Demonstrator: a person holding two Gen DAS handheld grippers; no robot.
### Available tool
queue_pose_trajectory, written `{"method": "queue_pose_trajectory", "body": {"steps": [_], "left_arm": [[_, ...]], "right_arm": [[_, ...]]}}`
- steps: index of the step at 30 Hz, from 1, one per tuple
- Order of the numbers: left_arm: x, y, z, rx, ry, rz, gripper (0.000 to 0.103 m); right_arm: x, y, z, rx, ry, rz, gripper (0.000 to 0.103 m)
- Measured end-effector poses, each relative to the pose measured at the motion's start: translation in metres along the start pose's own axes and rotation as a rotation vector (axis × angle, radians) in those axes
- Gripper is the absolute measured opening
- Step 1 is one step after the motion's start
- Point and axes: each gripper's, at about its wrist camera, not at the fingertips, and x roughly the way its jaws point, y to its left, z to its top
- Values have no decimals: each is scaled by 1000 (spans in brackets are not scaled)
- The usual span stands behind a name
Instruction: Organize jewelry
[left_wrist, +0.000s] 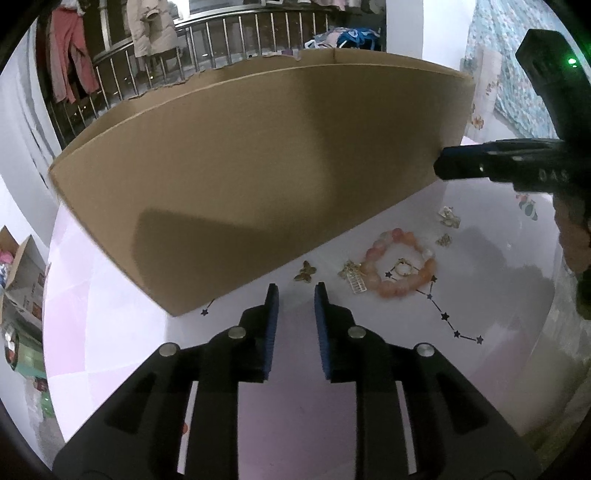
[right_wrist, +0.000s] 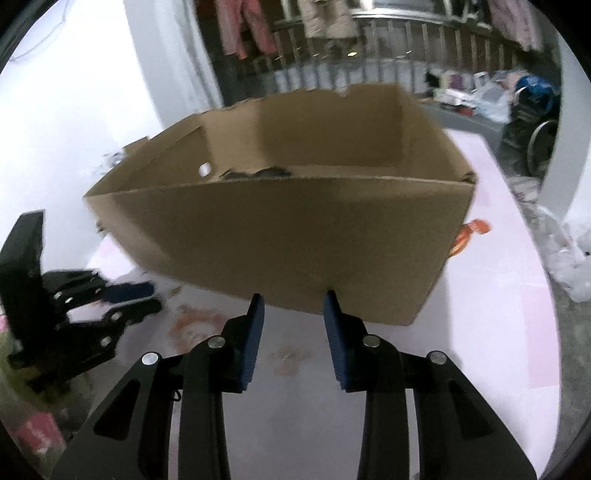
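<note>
Hovering my left fingers and right fingers, both released, by the cardboard box; "DAS" readable on right gripper.

Pale pink bench with printed star-line pattern. Far side: metal railing with hung clothes, pink and beige. White wall at left. Patterned blue fabric far right. Dim, cool light
</note>
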Motion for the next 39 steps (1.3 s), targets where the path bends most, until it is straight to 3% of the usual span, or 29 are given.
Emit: {"method": "queue_pose_trajectory", "body": {"steps": [8, 14, 29, 36, 39], "left_arm": [[6, 4, 3, -36, 2, -32, 22], [11, 0, 8, 13, 13, -64, 22], [16, -2, 15, 99, 36, -159, 21], [16, 4, 19, 99, 44, -157, 6], [15, 2, 17, 113, 39, -146, 6]], "right_arm": [[16, -23, 2, 120, 20, 84, 34], [19, -25, -5, 148, 37, 110, 34], [24, -13, -17, 82, 87, 155, 35], [18, -7, -19, 49, 91, 158, 35], [14, -4, -19, 30, 86, 152, 35]]}}
